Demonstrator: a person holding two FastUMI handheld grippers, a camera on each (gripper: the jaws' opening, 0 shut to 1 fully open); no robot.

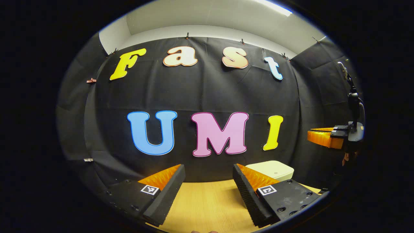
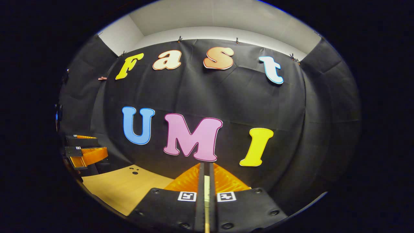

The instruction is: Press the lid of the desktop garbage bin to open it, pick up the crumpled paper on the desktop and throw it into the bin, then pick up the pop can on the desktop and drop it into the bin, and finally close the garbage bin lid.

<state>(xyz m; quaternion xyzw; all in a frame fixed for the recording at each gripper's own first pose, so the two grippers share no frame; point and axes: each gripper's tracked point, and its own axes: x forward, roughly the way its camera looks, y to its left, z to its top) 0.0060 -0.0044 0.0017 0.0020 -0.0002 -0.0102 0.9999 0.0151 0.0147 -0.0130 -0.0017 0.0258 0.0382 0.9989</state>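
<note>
The bin lid [image 1: 271,169] should be pressed squarely from above by the right gripper [image 2: 205,181], clenched on nothing; the left gripper [image 1: 208,181] is held released.

Garbage bin [image 1: 271,170] half hidden behind the left gripper's fingers [image 1: 250,187] at five o'clock in the left gripper view, its lid state too hard to tell; tabletop [image 2: 123,187] cut off low at seven o'clock.

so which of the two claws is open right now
The left claw is the open one: in the left gripper view its fingers stand wide apart with bare wooden table between them. The right claw has its fingers nearly together.
</note>
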